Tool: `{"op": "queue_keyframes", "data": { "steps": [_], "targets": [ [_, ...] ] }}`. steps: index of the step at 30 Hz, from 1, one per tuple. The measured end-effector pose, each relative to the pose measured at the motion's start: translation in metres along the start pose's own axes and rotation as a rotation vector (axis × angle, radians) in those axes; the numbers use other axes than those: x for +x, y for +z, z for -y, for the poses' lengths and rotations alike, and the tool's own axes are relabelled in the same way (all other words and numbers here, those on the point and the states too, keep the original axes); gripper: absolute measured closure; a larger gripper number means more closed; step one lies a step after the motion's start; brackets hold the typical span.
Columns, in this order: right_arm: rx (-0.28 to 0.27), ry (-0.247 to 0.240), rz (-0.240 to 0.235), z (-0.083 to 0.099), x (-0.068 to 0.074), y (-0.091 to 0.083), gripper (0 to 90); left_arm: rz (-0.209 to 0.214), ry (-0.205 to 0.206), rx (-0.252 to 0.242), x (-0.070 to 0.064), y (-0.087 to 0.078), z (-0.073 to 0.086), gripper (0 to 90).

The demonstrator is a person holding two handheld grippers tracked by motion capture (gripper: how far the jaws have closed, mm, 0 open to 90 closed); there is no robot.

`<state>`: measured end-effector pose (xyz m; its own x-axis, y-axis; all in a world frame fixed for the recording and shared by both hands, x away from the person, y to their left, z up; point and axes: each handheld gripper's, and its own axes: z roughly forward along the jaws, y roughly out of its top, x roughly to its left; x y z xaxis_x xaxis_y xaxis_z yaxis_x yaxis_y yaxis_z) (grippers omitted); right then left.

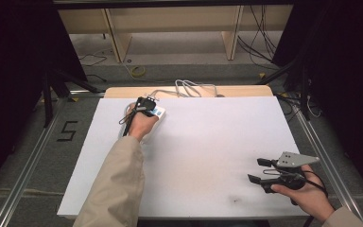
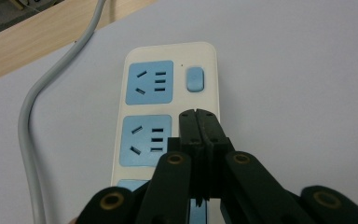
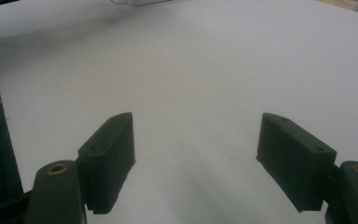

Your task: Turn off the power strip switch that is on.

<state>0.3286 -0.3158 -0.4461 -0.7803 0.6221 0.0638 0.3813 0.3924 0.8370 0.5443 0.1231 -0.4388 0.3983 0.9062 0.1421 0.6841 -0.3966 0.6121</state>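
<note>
Power strip: A white power strip with blue sockets lies flat near the far left of the white table, its blue switch at the cabled end.

Left gripper: The left gripper hovers right over the strip, jaws pressed together with nothing between them, tips just short of the switch. Whether they touch the casing cannot be told.

Right gripper: The right gripper waits well apart at the near right corner, jaws spread wide over bare board.

Handling: The strip looks like hard, smooth plastic, stiff and fairly light, so likely to skid under a sideways push. A push on the switch should probably go straight down. To lift or steady it, the long edges seem the best hold, clear of the sockets.

Cable: A grey cable curves from the strip's far end along its side toward the wooden edge, where it loops. It is springy enough, by its look, to drag the strip.

Surroundings: Beyond the table, shelving and loose floor wires. Nothing stands between the closed tips and the switch.
</note>
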Motion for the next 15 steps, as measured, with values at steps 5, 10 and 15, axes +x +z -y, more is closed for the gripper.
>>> {"op": "queue_keyframes", "data": {
  "steps": [5,10,15],
  "targets": [
    [0.001,0.001,-0.002,0.0000,0.0001,0.0000,27.8,0.001,0.001,0.010,0.0015,0.0038,0.0006,90.0],
    [0.001,0.000,-0.001,0.0001,-0.0001,0.0002,27.8,0.003,0.003,0.015,0.0013,0.0058,0.0001,90.0],
    [0.003,0.000,-0.004,0.0002,0.0002,0.0004,27.7,0.008,-0.002,0.010,0.0006,0.0075,-0.0014,90.0]
  ]
}}
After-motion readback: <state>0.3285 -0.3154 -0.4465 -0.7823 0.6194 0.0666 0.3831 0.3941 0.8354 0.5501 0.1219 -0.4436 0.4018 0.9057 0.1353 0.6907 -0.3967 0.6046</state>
